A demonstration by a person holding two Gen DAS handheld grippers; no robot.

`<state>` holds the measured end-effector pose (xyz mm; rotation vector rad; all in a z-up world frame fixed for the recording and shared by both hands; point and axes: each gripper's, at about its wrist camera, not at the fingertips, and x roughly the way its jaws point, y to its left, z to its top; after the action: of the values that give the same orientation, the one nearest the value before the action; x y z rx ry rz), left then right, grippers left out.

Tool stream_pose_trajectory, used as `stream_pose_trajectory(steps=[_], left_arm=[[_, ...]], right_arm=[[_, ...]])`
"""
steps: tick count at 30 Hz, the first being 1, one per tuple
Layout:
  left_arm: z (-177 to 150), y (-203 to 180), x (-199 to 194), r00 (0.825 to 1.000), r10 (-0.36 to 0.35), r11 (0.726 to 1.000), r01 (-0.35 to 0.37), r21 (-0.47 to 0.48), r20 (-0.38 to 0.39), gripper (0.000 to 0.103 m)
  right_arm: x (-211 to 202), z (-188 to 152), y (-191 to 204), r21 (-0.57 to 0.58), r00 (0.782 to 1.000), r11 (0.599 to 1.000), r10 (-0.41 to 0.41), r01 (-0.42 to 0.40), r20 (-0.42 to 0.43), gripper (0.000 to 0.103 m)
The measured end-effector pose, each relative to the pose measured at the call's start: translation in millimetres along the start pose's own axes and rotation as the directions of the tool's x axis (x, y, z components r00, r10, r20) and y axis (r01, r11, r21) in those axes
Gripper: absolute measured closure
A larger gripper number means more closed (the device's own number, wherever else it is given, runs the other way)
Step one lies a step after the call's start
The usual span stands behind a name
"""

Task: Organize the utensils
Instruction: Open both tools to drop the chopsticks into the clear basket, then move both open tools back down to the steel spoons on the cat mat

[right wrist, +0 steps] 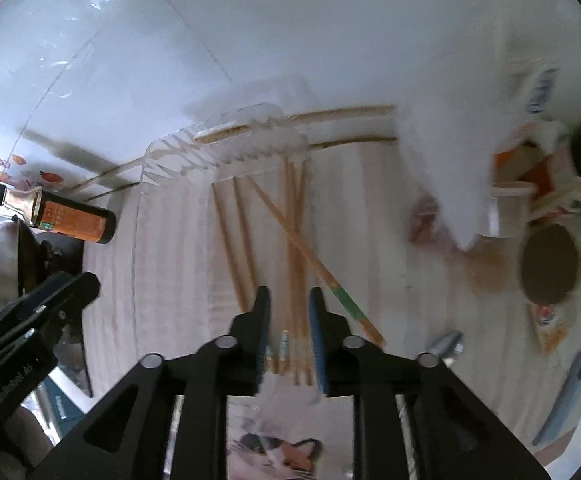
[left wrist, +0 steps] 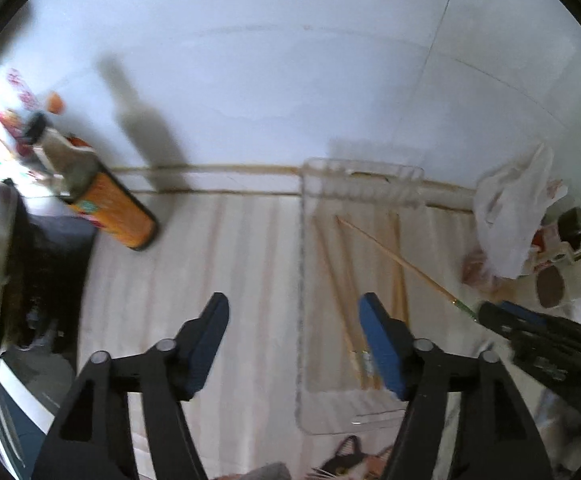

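Clear plastic tray [right wrist: 146, 208]: several wooden chopsticks [right wrist: 294, 248] inside, one green-tipped wooden chopstick [right wrist: 344, 300] crossing toward its 5 o'clock rim. Outstanding, by judgement: metal spoon [right wrist: 446, 344] at 4 o'clock outside. Left gripper [left wrist: 292, 320] wide, empty; right gripper [right wrist: 288, 320] narrower, empty above the chopstick ends.

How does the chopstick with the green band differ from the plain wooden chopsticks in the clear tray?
The chopstick with the green band lies diagonally; the plain wooden chopsticks lie roughly lengthwise in the clear plastic tray. It crosses over the tray's side; they stay inside. It has a green band; they do not. All are light wood.
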<state>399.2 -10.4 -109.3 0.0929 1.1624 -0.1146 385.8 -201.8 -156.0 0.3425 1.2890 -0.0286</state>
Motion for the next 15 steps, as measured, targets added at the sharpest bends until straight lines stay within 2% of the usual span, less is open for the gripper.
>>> stream_pose_trajectory(steps=[1, 5, 6, 9, 14, 15], left_arm=[[-5.2, -0.1, -3.9, 1.000, 0.013, 1.000, -0.013, 0.000, 0.023, 0.034], [-27.4, -0.6, -17.5, 0.995, 0.036, 0.999, -0.034, -0.022, 0.092, 0.001], [-33.3, -0.8, -18.8, 0.995, 0.031, 0.999, -0.028, -0.029, 0.096, 0.000], [-48.6, -3.0, -17.4, 0.996, 0.040, 0.999, -0.037, -0.033, 0.080, 0.000], [-78.8, -12.5, -12.4, 0.997, 0.060, 0.998, -0.060, -0.001, 0.052, 0.000], [-86.5, -15.2, -11.4, 0.997, 0.059, 0.998, -0.059, 0.009, 0.045, 0.000]], right_arm=[[-7.3, -4.7, -2.5, 0.000, 1.000, 1.000, -0.008, 0.008, 0.016, 0.065], [-30.6, -32.3, -20.8, 0.026, 0.998, 1.000, -0.017, 0.015, 0.067, 0.053], [-35.0, -40.5, -27.7, 0.046, 0.997, 0.999, -0.009, 0.005, 0.075, 0.050], [-43.9, -61.4, -46.1, 0.094, 0.997, 0.996, -0.002, -0.006, 0.081, 0.048], [-53.8, -103.3, -73.8, 0.130, 0.992, 0.990, -0.074, 0.060, 0.103, 0.048], [-53.8, -116.2, -81.6, 0.144, 0.990, 0.987, -0.093, 0.077, 0.105, 0.045]])
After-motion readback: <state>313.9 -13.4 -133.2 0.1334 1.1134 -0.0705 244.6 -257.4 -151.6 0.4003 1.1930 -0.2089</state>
